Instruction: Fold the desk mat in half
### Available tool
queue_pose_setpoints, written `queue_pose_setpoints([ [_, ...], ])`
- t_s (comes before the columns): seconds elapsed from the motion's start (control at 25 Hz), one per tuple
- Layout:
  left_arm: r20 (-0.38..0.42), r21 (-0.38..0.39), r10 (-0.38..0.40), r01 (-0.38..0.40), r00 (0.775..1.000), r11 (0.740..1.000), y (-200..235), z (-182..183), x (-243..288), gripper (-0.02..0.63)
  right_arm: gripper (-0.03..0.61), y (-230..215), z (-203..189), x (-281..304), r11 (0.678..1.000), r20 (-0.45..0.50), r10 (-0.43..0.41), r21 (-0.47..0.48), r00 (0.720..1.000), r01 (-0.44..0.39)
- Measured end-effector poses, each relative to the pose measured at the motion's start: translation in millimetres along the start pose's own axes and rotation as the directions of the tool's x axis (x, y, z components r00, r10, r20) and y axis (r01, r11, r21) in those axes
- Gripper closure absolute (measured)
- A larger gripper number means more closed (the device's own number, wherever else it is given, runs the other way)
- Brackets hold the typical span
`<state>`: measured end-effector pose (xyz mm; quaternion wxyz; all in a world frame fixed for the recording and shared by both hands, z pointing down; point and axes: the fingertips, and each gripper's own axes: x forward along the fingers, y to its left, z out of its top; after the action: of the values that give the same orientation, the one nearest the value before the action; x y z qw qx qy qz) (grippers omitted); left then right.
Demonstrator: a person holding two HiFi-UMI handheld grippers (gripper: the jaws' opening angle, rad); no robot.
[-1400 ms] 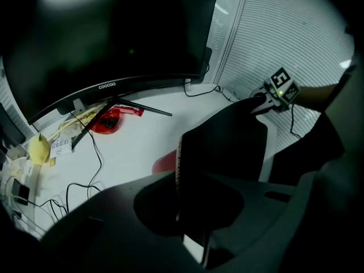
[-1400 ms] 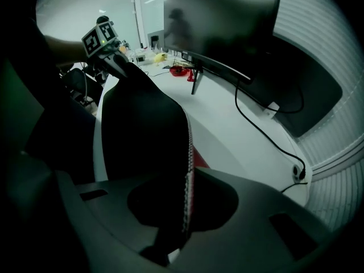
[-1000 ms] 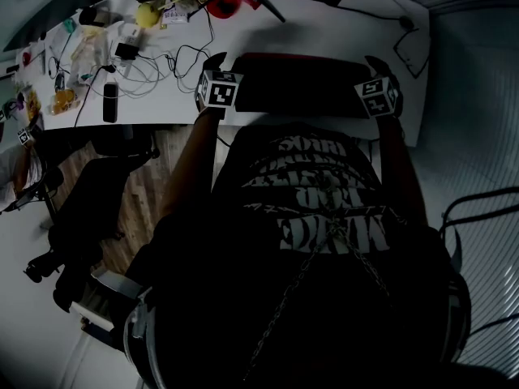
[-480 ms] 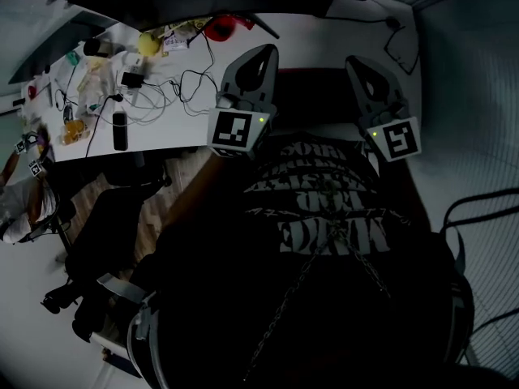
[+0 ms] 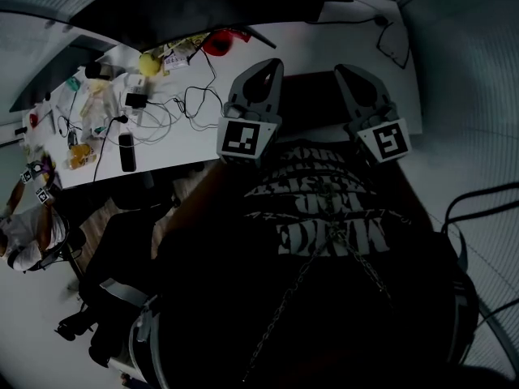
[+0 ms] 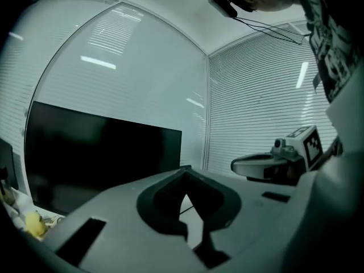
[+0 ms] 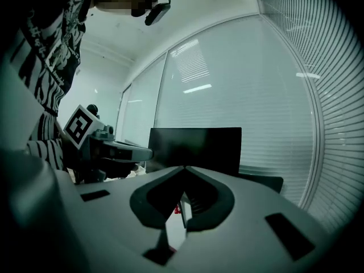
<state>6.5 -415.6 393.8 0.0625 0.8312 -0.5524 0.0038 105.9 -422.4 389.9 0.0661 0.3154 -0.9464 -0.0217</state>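
The dark desk mat [image 5: 312, 96] lies flat on the white desk [image 5: 195, 140], partly hidden behind both grippers. My left gripper [image 5: 268, 61] is raised off the desk in front of the person's chest, tilted upward, jaws shut with nothing between them. My right gripper [image 5: 345, 69] is raised the same way over the mat's right side, also shut and empty. In the left gripper view the closed tips of the left gripper [image 6: 185, 169] point at the monitor [image 6: 102, 158]. The right gripper view shows the right gripper [image 7: 183, 168] shut in the air, with no mat in it.
Cables [image 5: 174, 108], a yellow object [image 5: 147, 63], a red object [image 5: 223, 43] and a black cylinder [image 5: 127, 152] crowd the desk's left half. A black monitor [image 7: 196, 144] stands at the back. Another person [image 5: 24, 233] and a chair are at the lower left.
Both grippers left the mat's near corners, rose toward the chest and tipped upward. Their jaws went from open to shut, empty. The mat stayed on the desk.
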Motion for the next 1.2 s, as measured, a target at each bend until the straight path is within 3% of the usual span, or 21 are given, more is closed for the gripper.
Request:
queue_pose_setpoints([
  [0.48,-0.027,-0.003,-0.059,0.059,0.998,0.998,20.6,-6.0,-30.8,0.607,0.578,44.4,6.1,19.1,1.0,-0.01,-0.023,0.014,1.0,0.023],
  [1.2,-0.023,-0.016,-0.069,0.069,0.997,0.997,41.9,-10.2,-71.2,0.607,0.578,88.7,11.1,32.1,1.0,-0.022,-0.013,0.014,1.0,0.013],
])
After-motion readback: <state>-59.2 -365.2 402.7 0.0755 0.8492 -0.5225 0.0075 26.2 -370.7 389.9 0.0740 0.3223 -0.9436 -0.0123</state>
